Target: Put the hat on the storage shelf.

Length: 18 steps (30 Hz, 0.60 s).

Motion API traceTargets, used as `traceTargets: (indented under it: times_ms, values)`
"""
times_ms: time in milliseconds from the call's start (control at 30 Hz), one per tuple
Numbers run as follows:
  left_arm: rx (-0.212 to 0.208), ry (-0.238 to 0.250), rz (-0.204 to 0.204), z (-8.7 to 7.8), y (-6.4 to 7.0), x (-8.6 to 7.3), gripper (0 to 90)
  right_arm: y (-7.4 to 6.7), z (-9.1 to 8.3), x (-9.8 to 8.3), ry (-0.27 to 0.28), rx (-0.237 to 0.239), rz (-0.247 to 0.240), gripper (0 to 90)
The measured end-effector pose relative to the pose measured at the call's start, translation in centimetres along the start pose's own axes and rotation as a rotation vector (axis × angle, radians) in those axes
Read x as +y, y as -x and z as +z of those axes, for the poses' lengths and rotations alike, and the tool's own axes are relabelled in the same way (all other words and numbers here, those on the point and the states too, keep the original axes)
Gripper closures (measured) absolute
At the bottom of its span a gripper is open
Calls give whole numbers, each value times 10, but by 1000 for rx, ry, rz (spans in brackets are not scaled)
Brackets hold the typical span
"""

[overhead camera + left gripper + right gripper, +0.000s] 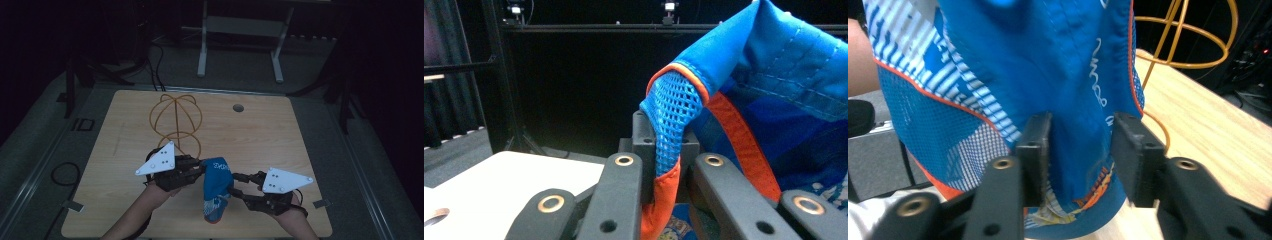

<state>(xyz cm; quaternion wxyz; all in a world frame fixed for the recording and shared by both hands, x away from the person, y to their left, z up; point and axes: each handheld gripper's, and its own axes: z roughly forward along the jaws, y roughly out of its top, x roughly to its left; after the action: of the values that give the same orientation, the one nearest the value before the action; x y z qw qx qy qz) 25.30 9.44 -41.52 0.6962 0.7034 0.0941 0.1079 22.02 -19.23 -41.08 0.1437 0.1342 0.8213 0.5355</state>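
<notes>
A blue cap with orange trim and mesh panels hangs over the table's front middle, between the two grippers. My left gripper comes in from the left. In the left gripper view, that gripper is shut on the cap's blue mesh edge beside the orange trim. My right gripper reaches in from the right at the cap's middle. In the right gripper view its jaws stand apart, with a fold of the cap between them and a gap at the pads.
A gold wire head-shaped stand rises on the wooden table just behind the left gripper, and its hoops show past the cap. A round hole lies near the table's far edge. A white frame stands beyond.
</notes>
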Motion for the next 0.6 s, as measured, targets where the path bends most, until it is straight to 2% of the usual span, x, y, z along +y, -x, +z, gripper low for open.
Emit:
traceTargets:
  times_ms: [67,167,367,600]
  values:
    - [4,0,-4,-1,-1,0,864,-1,0,1,0,-1,-9,741]
    - [15,0,-16,-3,-3,0,864,1,-2,4,7,-20,3,896]
    - [32,-19,-15,-9,-5,-3,863,7,-9,6,26,-63,37,900]
    - [25,-56,6,-12,-4,-5,860,14,-24,14,45,-97,33,900]
